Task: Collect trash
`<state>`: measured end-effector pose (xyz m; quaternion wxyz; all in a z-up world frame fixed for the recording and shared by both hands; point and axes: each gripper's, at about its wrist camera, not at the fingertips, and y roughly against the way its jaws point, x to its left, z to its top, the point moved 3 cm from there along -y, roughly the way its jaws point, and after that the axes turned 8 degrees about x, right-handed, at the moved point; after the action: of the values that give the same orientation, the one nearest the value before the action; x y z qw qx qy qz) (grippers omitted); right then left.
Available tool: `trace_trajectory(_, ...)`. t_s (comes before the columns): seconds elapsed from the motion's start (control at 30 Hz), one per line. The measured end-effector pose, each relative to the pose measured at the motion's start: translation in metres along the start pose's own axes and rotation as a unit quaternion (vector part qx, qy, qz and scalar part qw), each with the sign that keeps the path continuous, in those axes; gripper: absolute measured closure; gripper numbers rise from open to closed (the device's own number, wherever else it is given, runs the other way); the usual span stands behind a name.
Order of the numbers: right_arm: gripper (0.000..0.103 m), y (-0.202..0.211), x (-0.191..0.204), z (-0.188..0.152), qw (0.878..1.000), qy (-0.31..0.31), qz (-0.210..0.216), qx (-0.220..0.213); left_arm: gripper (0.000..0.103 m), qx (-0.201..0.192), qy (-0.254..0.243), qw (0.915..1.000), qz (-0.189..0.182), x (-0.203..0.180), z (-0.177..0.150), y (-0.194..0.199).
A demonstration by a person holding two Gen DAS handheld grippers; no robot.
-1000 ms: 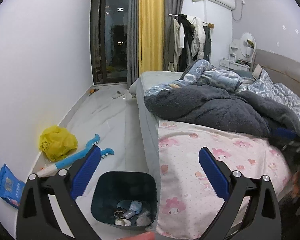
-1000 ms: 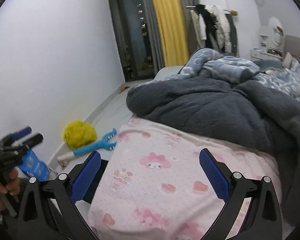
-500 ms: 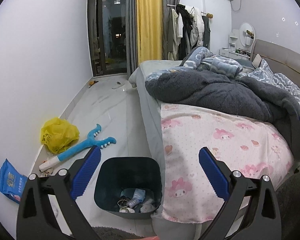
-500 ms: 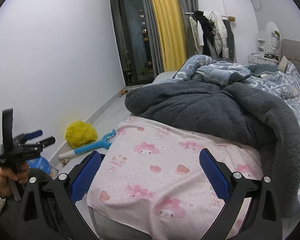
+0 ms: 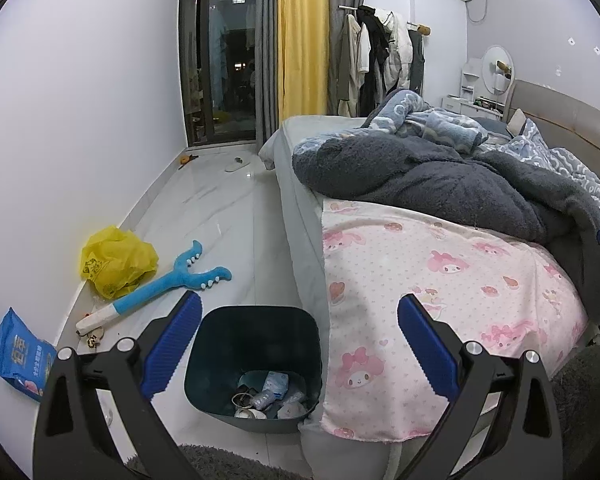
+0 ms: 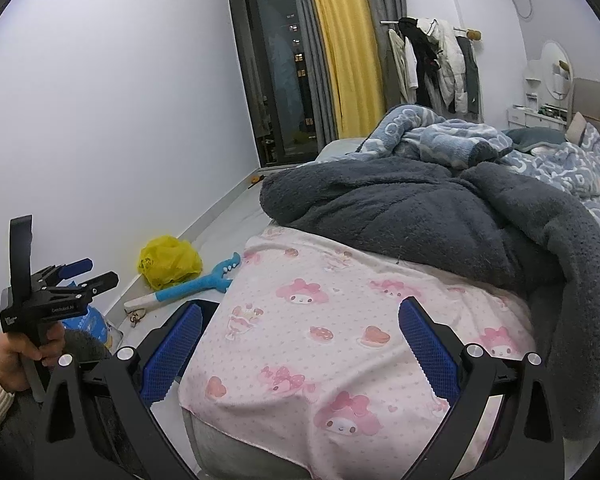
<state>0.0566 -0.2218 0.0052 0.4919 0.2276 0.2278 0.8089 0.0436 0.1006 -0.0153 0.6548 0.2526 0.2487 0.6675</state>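
A dark teal bin (image 5: 256, 360) stands on the floor beside the bed, with several bits of trash in its bottom. A crumpled yellow plastic bag (image 5: 116, 262) lies by the wall; it also shows in the right wrist view (image 6: 168, 260). A blue snack packet (image 5: 18, 354) lies further left by the wall. My left gripper (image 5: 300, 344) is open and empty, raised above the bin; it shows in the right wrist view (image 6: 86, 274) too. My right gripper (image 6: 300, 350) is open and empty, above the pink sheet on the bed.
A blue toy fork-shaped stick (image 5: 160, 284) lies on the floor next to the yellow bag. The bed (image 5: 440, 280) with a pink sheet and a dark grey blanket (image 6: 440, 216) fills the right. A grey rug (image 5: 204, 464) lies at the near edge. A slipper (image 5: 236, 165) lies near the balcony door.
Both grippers have pulled back and up, so the bin and the bed look further off and more floor shows. Both stay open and empty.
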Motion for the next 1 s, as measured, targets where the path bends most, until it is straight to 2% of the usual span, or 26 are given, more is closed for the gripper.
trace_trajectory(1.0, 0.003, -0.0016, 0.0026, -0.0005, 1.000, 0.004, 0.000, 0.002, 0.003, -0.001, 0.004, 1.0000, 0.002, -0.0012, -0.0026, -0.0004)
